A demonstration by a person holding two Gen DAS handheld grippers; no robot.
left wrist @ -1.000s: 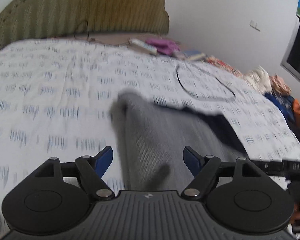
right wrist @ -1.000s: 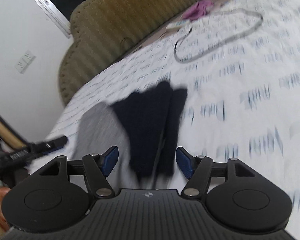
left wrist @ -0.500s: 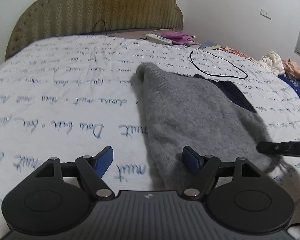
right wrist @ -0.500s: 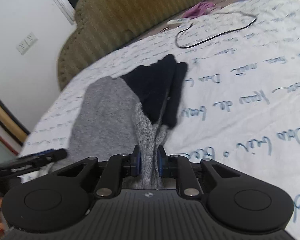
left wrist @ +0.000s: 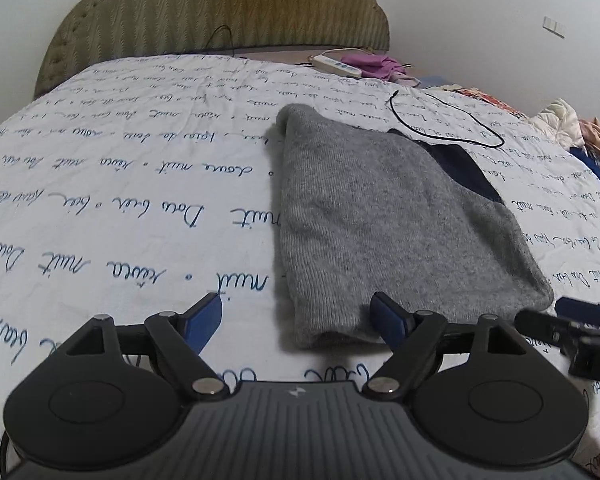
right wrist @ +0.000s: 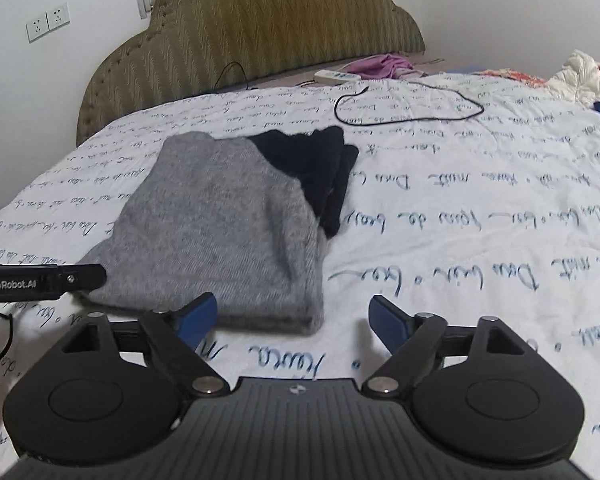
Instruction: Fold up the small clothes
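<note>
A grey knit garment (left wrist: pixel 384 216) with a dark navy part (left wrist: pixel 466 174) lies folded flat on the white bedsheet (left wrist: pixel 140 208). It also shows in the right wrist view (right wrist: pixel 224 220), with the navy part (right wrist: pixel 316 164) at its far right. My left gripper (left wrist: pixel 298 322) is open and empty, its right finger next to the garment's near edge. My right gripper (right wrist: pixel 292 318) is open and empty just in front of the garment's near edge. The right gripper's tip shows at the right edge of the left wrist view.
A black cable loop (left wrist: pixel 444 120) lies on the bed beyond the garment. A white power strip (left wrist: pixel 336 66) and pink cloth (left wrist: pixel 374 65) sit by the olive headboard (left wrist: pixel 220 12). Several loose clothes (left wrist: pixel 580 132) are piled at the right.
My right gripper was shut on the garment's edge half a second ago; it has let go and opened. The garment now lies flat. The left gripper stayed open and drew back a little.
</note>
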